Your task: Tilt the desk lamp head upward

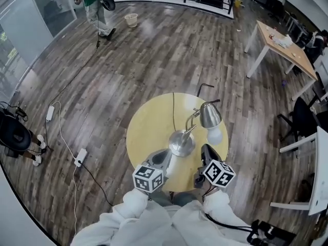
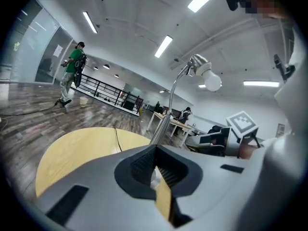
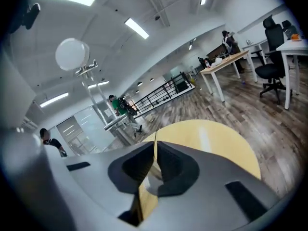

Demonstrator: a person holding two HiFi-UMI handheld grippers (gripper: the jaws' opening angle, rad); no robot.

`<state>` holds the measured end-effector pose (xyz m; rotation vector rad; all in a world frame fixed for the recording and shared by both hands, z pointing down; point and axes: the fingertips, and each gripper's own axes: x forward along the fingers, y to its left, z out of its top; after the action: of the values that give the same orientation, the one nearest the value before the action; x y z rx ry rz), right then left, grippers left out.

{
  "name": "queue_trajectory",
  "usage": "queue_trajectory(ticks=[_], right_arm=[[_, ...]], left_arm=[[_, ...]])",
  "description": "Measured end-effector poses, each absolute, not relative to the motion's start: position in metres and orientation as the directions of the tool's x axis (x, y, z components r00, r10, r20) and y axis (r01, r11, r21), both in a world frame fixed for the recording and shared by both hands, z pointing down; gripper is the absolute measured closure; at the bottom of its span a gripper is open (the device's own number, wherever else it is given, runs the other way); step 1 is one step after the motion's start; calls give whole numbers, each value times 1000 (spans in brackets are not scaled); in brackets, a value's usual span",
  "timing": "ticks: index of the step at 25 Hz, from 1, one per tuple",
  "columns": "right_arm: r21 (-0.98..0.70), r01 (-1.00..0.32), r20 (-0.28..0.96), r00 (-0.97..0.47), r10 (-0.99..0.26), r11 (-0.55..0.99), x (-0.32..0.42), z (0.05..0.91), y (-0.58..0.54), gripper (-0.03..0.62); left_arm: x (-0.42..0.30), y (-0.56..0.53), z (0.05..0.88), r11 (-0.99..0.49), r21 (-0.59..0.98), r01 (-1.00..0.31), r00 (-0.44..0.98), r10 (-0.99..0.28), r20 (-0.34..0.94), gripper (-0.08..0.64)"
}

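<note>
A silver desk lamp stands on the round yellow table (image 1: 148,127). Its round base (image 1: 181,142) sits near the table's front, and its curved neck carries the metal head (image 1: 209,115), which points down with a white bulb (image 1: 214,135) in it. My left gripper (image 1: 163,158) is just left of the base, and my right gripper (image 1: 207,152) is just right of it, under the bulb. Both are shut and hold nothing. The left gripper view has the shut jaws (image 2: 155,150) low over the table, with the lamp head (image 2: 197,61) high above. The right gripper view has shut jaws (image 3: 155,146) and the bulb (image 3: 72,53) overhead.
The lamp's black cable (image 1: 173,106) runs across the table to its far edge. A wooden desk (image 1: 282,42), an office chair (image 1: 302,119) and a white table (image 1: 320,168) stand to the right. A power strip (image 1: 80,158) lies on the floor at left; a person in green (image 1: 95,4) stands far back.
</note>
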<state>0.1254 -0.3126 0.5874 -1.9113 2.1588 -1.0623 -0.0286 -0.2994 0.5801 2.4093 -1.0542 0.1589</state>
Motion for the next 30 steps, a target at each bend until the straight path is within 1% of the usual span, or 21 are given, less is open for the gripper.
queue_trajectory(ticks=[3,6,13,20,23,26,30], right_arm=[[-532,-846,396,-280,-874,31,97,593,-311,566],[-530,-847,406,-292,-866,37,93,594,-307,566],[-513,-857,403,-298,-865,56,101,585,-292,566],[-505,-857,388,-329,-861,100,113,572,-253,566],[-498,-856,351,-348,-869,142,121,561,-225,566],[-481,-849,291,-388,-874,217,126,552,-190,566],[-462,-835,275,-455,-847,298,123,551,-140,569]], left_arm=[[-30,-290,591,-533,380,-756,652,-661,371,557],[-33,-288,593,-509,380,-773,633,-666,395,557],[-33,-285,580,-507,374,-777,626,-687,369,557],[-10,-251,565,-500,335,-799,599,-712,365,557],[1,-223,560,-495,328,-804,591,-726,353,557],[10,-191,557,-470,321,-823,564,-748,350,557],[12,-145,551,-427,316,-847,522,-781,342,557]])
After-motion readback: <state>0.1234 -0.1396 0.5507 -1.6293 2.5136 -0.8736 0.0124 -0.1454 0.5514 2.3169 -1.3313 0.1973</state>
